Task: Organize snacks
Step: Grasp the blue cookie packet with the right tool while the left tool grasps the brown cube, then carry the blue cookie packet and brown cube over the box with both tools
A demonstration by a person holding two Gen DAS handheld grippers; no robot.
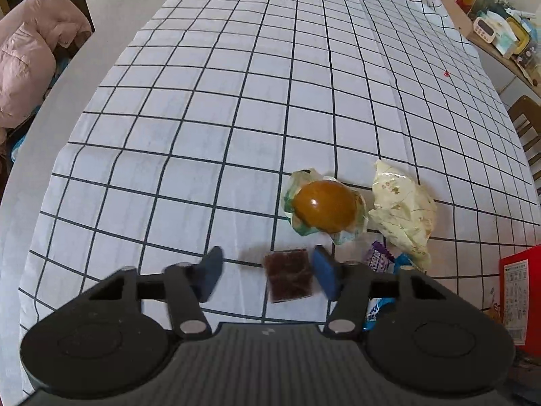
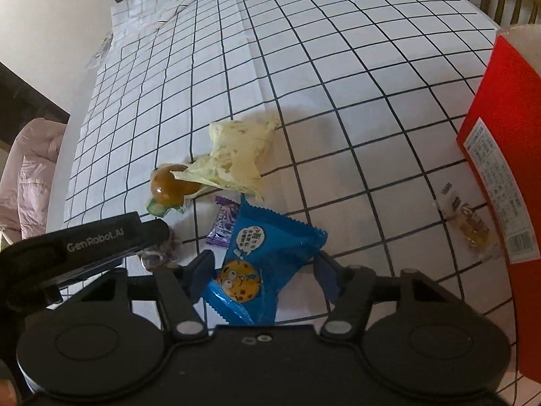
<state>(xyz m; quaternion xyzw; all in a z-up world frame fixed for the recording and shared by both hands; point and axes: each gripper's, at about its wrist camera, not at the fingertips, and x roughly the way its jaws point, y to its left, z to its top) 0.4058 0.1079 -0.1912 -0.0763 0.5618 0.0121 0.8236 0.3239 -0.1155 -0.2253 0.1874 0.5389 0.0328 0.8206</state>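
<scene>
The left gripper (image 1: 267, 275) is straddling the dark brown snack square (image 1: 289, 279), jaws spread, only one pad near it. The right gripper (image 2: 265, 272) is straddling the blue cookie packet (image 2: 260, 264), pads apart. Both snacks are lying on the checked cloth (image 1: 203, 118).

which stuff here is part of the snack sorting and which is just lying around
Part of the job:
brown square snack
blue cookie packet
purple candy
wrapped brown egg
pale green packet
clear-wrapped sweet
red box

Lying about:
pink jacket
shelf clutter
wooden chair
</scene>
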